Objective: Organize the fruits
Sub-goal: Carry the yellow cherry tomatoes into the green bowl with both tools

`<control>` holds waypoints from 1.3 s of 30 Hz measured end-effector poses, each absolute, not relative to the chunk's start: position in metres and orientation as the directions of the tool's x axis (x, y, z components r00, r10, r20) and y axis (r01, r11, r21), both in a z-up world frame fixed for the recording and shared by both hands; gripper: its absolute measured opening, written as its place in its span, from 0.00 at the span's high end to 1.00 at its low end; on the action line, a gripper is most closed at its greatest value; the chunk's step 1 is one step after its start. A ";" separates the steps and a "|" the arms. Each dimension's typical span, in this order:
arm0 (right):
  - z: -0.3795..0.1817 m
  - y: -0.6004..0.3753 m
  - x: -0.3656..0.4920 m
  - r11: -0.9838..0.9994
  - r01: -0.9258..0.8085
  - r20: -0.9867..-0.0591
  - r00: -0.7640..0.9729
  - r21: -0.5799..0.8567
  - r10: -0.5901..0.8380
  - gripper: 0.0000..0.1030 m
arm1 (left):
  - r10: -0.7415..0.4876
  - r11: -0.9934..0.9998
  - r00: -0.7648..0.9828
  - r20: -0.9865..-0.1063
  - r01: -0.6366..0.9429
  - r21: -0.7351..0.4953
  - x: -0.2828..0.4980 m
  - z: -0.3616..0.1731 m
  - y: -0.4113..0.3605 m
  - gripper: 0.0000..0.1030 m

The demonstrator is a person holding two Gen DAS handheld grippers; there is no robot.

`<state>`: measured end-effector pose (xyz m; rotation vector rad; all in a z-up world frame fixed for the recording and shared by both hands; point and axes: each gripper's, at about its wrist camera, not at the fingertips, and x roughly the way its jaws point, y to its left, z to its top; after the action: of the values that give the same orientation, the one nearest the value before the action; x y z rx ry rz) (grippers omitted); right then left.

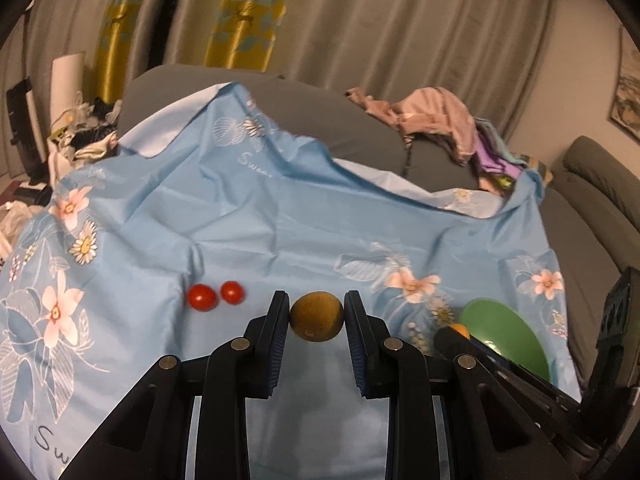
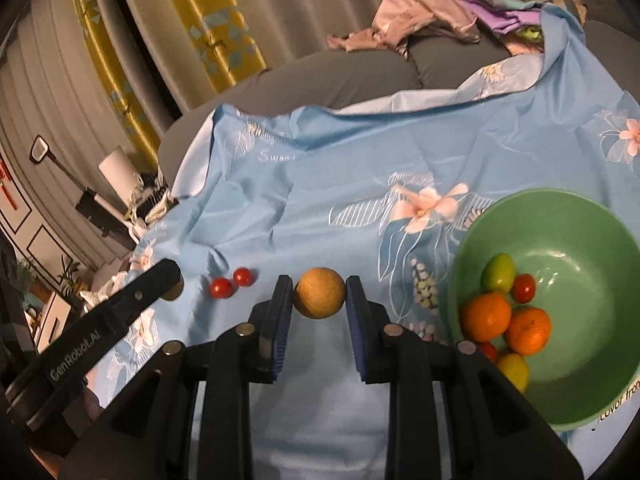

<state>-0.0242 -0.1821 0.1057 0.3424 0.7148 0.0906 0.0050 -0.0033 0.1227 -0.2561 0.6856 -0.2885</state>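
My left gripper (image 1: 317,312) is shut on a brownish-green kiwi-like fruit (image 1: 317,317) above the blue floral cloth (image 1: 260,220). My right gripper (image 2: 319,294) is shut on a round tan-yellow fruit (image 2: 319,293). Two cherry tomatoes (image 1: 216,295) lie on the cloth to the left; they also show in the right wrist view (image 2: 232,282). The green bowl (image 2: 580,216) at the right holds two oranges (image 2: 506,322), a green fruit (image 2: 498,273), a yellow fruit (image 2: 514,370) and small tomatoes (image 2: 524,288). The bowl's rim shows in the left wrist view (image 1: 508,328).
The cloth covers a grey sofa (image 1: 320,120) with a heap of clothes (image 1: 436,120) at the back right. Curtains (image 1: 360,12) hang behind. Clutter (image 1: 80,136) sits at the left. The left gripper's body (image 2: 104,320) crosses the right wrist view at lower left.
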 end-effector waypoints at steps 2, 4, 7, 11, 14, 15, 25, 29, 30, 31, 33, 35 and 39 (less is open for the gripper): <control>0.111 -0.184 -0.029 0.941 0.026 -0.611 0.766 0.338 0.198 0.73 | -0.372 0.919 0.733 -0.569 0.203 -0.339 0.001 0.127 -0.007 0.73; 0.116 -0.188 -0.035 0.945 0.039 -0.597 0.783 0.326 0.174 0.73 | -0.400 0.909 0.723 -0.563 0.237 -0.342 -0.002 0.131 -0.013 0.73; 0.124 -0.196 -0.045 0.951 0.054 -0.571 0.809 0.304 0.137 0.73 | -0.410 0.908 0.721 -0.558 0.263 -0.327 -0.005 0.135 -0.023 0.73; 0.132 -0.211 -0.054 0.950 0.075 -0.547 0.830 0.304 0.109 0.73 | -0.428 0.902 0.715 -0.553 0.302 -0.308 -0.005 0.143 -0.040 0.73; 0.133 -0.225 -0.056 0.941 0.101 -0.539 0.837 0.324 0.096 0.73 | -0.456 0.890 0.703 -0.546 0.345 -0.299 -0.005 0.147 -0.056 0.73; 0.133 -0.230 -0.057 0.939 0.112 -0.539 0.838 0.326 0.087 0.73 | -0.465 0.885 0.697 -0.545 0.357 -0.298 -0.006 0.148 -0.061 0.73; 0.130 -0.273 -0.069 0.924 0.193 -0.544 0.839 0.330 0.019 0.73 | -0.511 0.854 0.628 -0.588 0.447 -0.265 -0.003 0.139 -0.116 0.73; 0.122 -0.289 -0.068 0.911 0.250 -0.572 0.820 0.327 -0.019 0.73 | -0.515 0.849 0.611 -0.601 0.458 -0.263 -0.002 0.136 -0.134 0.73; 0.121 -0.291 -0.068 0.910 0.258 -0.577 0.816 0.326 -0.024 0.73 | -0.515 0.849 0.611 -0.601 0.464 -0.255 -0.003 0.136 -0.138 0.73; 0.120 -0.295 -0.068 0.907 0.266 -0.582 0.812 0.327 -0.028 0.73 | -0.514 0.848 0.611 -0.602 0.467 -0.250 -0.004 0.135 -0.141 0.73; 0.117 -0.302 -0.068 0.900 0.276 -0.588 0.808 0.337 -0.028 0.73 | -0.518 0.844 0.599 -0.611 0.475 -0.250 -0.003 0.132 -0.148 0.73; 0.113 -0.308 -0.069 0.896 0.285 -0.594 0.804 0.340 -0.031 0.73 | -0.522 0.839 0.583 -0.622 0.481 -0.253 -0.003 0.129 -0.155 0.73; 0.100 -0.323 -0.067 0.879 0.325 -0.631 0.775 0.349 -0.036 0.73 | -0.517 0.833 0.560 -0.648 0.503 -0.230 -0.005 0.122 -0.173 0.73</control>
<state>-0.0669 -0.3227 0.1003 0.4642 0.6602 -0.2030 -0.0055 -0.1735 0.1219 -0.0192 0.7702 -0.6010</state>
